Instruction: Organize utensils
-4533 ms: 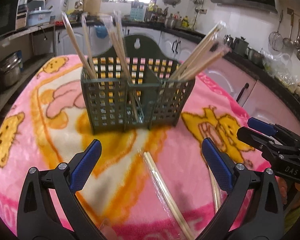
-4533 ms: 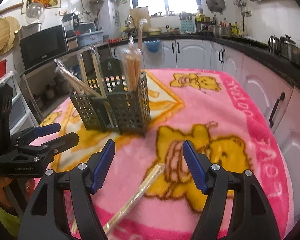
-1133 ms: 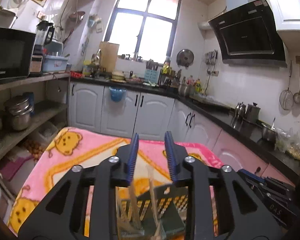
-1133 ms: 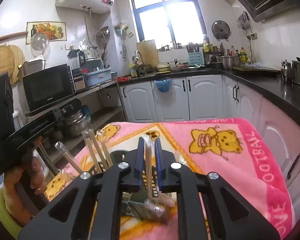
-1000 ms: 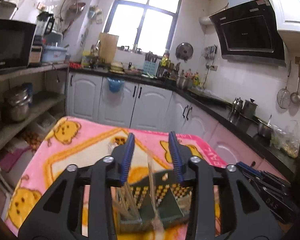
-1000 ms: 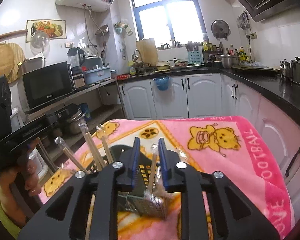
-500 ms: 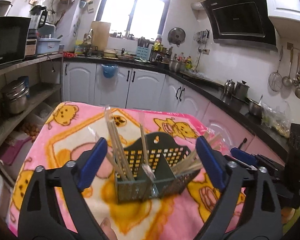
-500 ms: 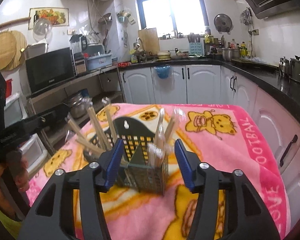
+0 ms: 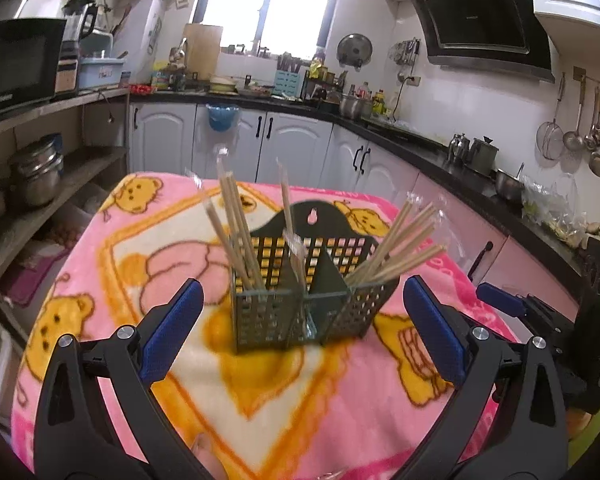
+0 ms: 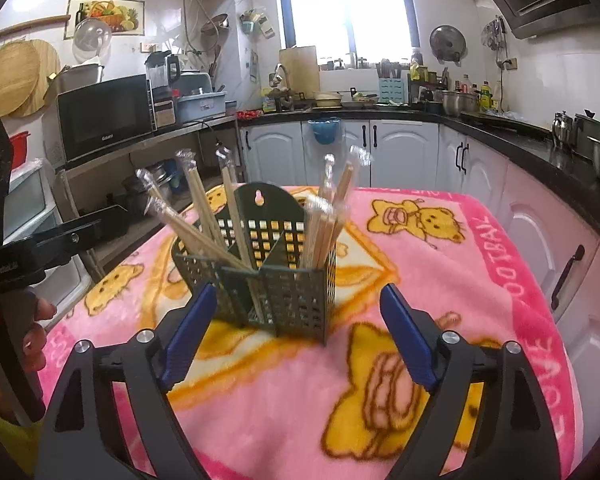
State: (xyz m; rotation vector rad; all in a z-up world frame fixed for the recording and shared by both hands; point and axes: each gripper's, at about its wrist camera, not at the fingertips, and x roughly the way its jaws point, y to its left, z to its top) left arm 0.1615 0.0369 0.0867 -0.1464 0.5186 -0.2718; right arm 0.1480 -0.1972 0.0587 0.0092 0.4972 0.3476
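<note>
A dark green perforated plastic utensil caddy (image 9: 312,304) is shown standing upright near the middle of a pink fleece blanket (image 9: 112,280) printed with yellow bears, which covers the table. The caddy is divided into compartments by slanted inner walls and carries a rounded back tab with a hanging hole. Slim wooden chopsticks in clear wrappers (image 9: 236,224) are seen leaning in the left compartment, a further bundle (image 9: 400,248) fanning out of the right one, and a single wrapped pair (image 9: 290,216) standing in the centre. The left gripper (image 9: 306,334) is held with its blue-padded jaws wide apart and nothing between them; its jaws have just been opening, the caddy lying beyond the fingertips. The right gripper (image 10: 296,336) is likewise spread and empty, having also just been opening, with the caddy (image 10: 268,276) just beyond its pads and the wrapped sticks (image 10: 324,216) clustered in the nearest right compartment. The step in hand is judged to be the release after a deposit, both tools being free of the sticks. The next move is judged to call for a search of the near blanket for any remaining wrapped pairs; a pale blurred shape at the near edge in the left view cannot be identified. The wrappers are glossy and crinkled, so a slippery grasp is to be expected.
</note>
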